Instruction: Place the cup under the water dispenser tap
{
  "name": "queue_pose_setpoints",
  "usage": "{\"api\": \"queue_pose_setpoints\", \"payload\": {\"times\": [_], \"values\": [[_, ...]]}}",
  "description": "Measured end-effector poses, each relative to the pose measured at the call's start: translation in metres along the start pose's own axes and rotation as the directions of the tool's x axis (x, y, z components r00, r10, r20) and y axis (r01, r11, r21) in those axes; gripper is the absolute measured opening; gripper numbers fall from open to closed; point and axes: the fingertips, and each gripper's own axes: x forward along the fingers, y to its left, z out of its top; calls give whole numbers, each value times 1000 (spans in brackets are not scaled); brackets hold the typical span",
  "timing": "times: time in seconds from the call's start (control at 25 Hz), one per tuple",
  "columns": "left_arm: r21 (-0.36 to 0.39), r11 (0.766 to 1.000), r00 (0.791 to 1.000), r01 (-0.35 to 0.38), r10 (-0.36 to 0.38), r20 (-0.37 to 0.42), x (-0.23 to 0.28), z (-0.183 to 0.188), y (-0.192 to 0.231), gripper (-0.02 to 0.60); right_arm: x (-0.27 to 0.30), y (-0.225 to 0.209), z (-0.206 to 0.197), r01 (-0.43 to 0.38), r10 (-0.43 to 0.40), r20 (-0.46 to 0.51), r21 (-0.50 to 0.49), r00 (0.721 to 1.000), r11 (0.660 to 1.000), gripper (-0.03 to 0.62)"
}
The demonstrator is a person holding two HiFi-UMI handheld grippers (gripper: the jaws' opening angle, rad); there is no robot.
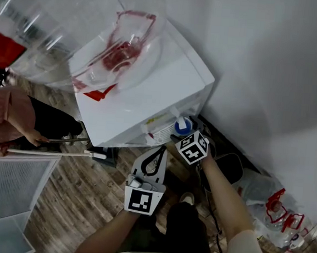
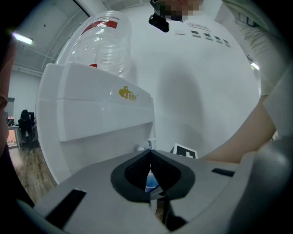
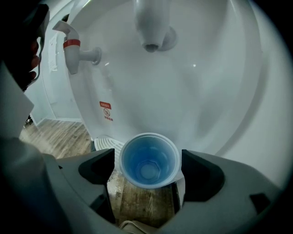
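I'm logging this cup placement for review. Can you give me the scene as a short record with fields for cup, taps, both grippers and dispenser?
cup: blue, empty, upright, between the right gripper's jaws
white tap: directly above the cup in the right gripper view
red-banded tap: off to the left, not over the cup
right gripper: jaws wide, beside the rim, not visibly pressing
left gripper: jaws together, empty
drip tray: cup's base hidden, contact cannot be told
dispenser: white, clear bottle on top
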Motion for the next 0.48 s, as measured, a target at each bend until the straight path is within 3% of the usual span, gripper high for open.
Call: {"api": "queue_pose_setpoints", "payload": {"times": [0.12,0.28,0.48], "values": [[-6,1000,1000,-3,2,-14,-2,0,2,6,-7,-4,1,16,-16,-2,20,1000,1000,483],[-2,1000,1000,5,-5,-23,-8,13,5,6,-38,-7,9,27,-27,2,62,1000,998,472],[10,1000,999,29,-29,-40,-14,40,6,6,-92,-13,32,72,-77,35,130,996,989,323]]}}
